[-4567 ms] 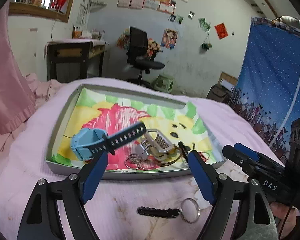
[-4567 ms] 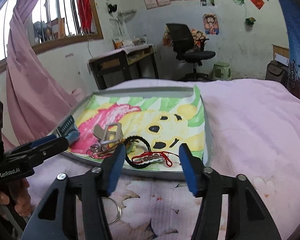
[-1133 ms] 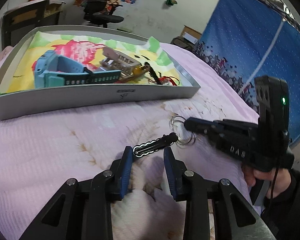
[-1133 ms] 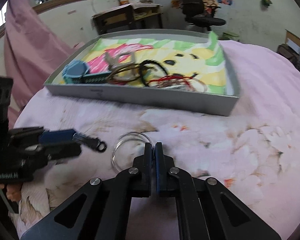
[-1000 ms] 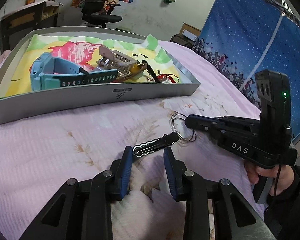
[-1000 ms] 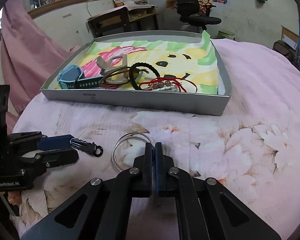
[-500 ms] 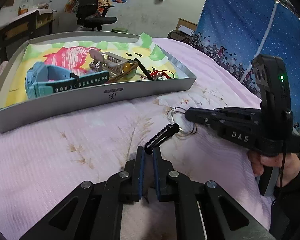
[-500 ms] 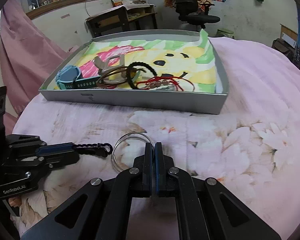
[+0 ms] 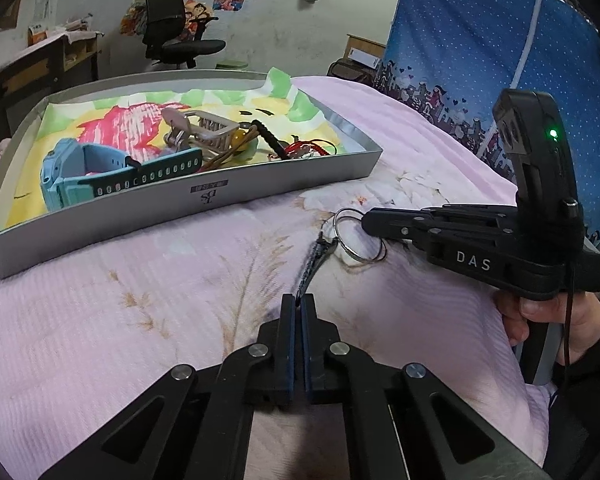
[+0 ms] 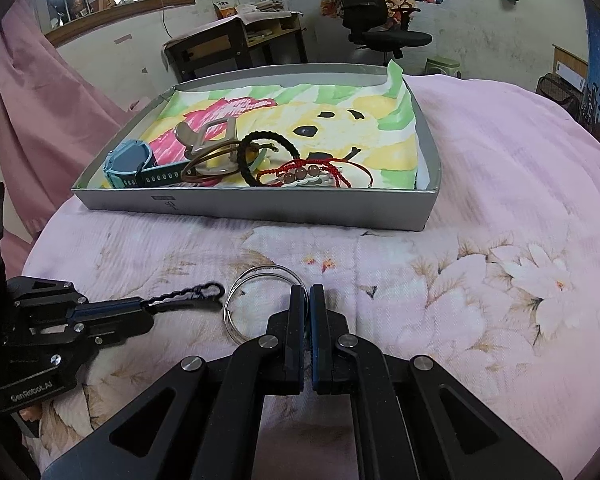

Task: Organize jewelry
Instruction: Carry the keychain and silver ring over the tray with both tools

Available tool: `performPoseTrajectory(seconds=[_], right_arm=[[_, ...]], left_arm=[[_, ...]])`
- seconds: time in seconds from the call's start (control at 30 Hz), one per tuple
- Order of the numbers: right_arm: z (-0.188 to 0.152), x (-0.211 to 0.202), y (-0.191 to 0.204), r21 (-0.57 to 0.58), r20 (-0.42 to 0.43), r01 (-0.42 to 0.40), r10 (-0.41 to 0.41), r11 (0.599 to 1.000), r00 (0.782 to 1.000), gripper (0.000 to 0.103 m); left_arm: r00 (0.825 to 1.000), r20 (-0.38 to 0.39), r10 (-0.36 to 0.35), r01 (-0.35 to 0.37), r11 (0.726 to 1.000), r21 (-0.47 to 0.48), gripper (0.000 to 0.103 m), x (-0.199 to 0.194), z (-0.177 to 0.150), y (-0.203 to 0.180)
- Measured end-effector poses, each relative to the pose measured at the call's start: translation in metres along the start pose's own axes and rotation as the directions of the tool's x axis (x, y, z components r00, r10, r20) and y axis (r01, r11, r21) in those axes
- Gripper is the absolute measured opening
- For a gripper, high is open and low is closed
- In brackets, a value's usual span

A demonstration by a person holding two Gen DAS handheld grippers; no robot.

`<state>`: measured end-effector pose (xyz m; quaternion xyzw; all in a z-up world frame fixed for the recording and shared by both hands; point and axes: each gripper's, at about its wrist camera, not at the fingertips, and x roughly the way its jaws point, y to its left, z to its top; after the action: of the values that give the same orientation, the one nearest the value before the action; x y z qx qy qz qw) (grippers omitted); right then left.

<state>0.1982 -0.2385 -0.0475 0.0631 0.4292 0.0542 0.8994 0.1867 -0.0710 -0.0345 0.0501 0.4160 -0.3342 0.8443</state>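
On the bed lie one black strap (image 9: 314, 258), pinched by the left gripper (image 9: 299, 301), and two silver rings (image 10: 256, 300), clamped by the right gripper (image 10: 307, 292), before one grey tray (image 10: 260, 208).

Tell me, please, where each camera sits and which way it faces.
Left wrist: on the left gripper, facing down over the bed at the strap, ring and tray; right gripper and hand show.
Right wrist: on the right gripper, pinching the ring; left gripper shows.
Shared: strap, ring, tray.
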Motion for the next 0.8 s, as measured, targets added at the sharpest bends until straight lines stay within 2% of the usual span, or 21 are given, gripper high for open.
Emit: performPoseTrajectory(seconds=[0.23,0.8], right_arm=[[0.000,-0.004,-0.001,0.004,0.019,-0.015,0.015,1.000,1.000,0.002],[0.005,-0.020,-0.001,0.008,0.123,-0.064,0.063,0.998,0.990,0.002]], left_arm=[[0.997,0.051,0.060,-0.061,0.998,0.008,0.002,-0.010,-0.001,-0.004],[0.977,0.171,0.129,-0.141,0.988,0.057,0.002,-0.037,-0.001,-0.017]])
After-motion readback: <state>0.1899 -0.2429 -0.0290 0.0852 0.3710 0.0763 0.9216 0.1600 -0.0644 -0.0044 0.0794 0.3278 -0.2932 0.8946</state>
